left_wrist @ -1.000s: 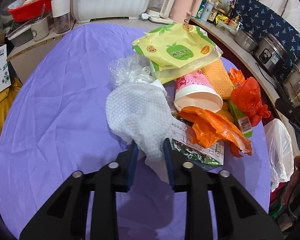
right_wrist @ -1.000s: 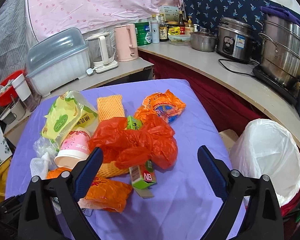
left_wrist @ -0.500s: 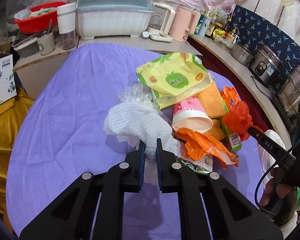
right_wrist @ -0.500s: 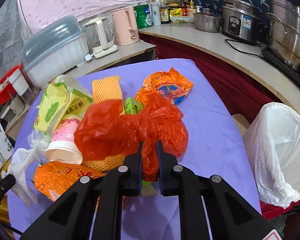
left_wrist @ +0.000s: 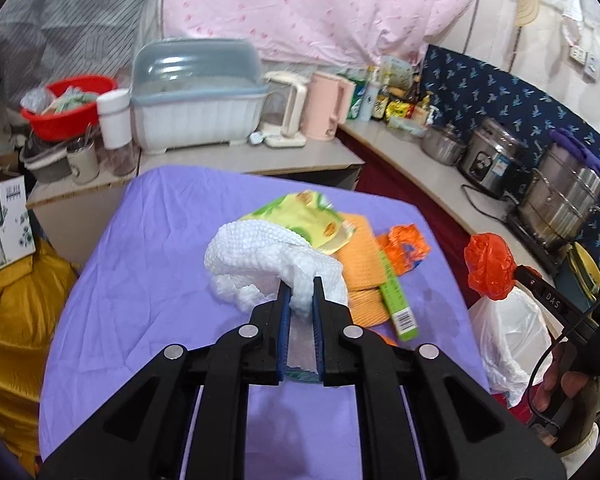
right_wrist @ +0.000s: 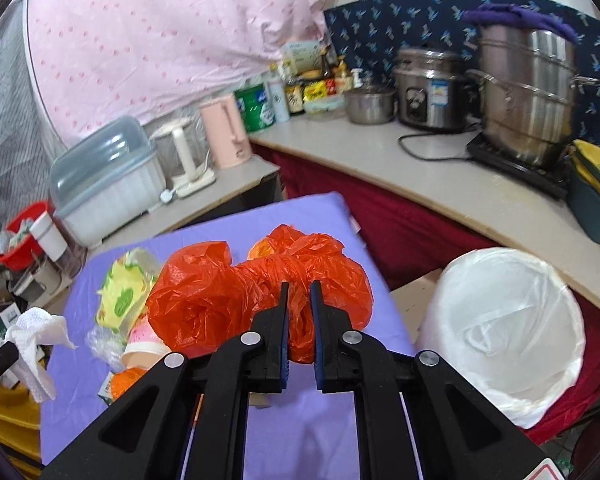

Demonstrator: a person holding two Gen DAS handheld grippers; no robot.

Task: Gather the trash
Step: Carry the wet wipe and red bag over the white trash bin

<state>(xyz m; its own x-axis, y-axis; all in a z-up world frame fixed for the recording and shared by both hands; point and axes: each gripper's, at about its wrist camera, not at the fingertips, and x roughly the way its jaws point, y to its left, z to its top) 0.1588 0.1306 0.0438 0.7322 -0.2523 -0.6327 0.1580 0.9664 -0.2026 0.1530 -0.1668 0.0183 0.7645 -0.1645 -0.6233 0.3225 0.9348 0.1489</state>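
My left gripper [left_wrist: 300,280] is shut on a crumpled white paper towel [left_wrist: 260,256], lifted above the purple tablecloth [left_wrist: 148,264]. My right gripper [right_wrist: 299,286] is shut on a red-orange plastic bag [right_wrist: 220,300], also raised off the table. That bag [left_wrist: 488,264] shows at the right of the left wrist view, and the towel [right_wrist: 32,336] hangs at the left edge of the right wrist view. On the cloth lie a yellow-green snack bag [left_wrist: 300,216], an orange foam net [left_wrist: 364,256], a green carton [left_wrist: 396,300] and a pink paper cup [right_wrist: 144,340].
A bin lined with a white bag [right_wrist: 504,328] stands right of the table. Behind runs a counter with a steel pot [right_wrist: 524,92], a rice cooker [right_wrist: 428,92] and a pink kettle [right_wrist: 228,136]. A dish rack [left_wrist: 196,100] and red basin [left_wrist: 68,104] stand at the back left.
Both grippers closed on their trash and rose: the left lifted the white towel off the pile, the right shut on the red-orange bag and lifted it.
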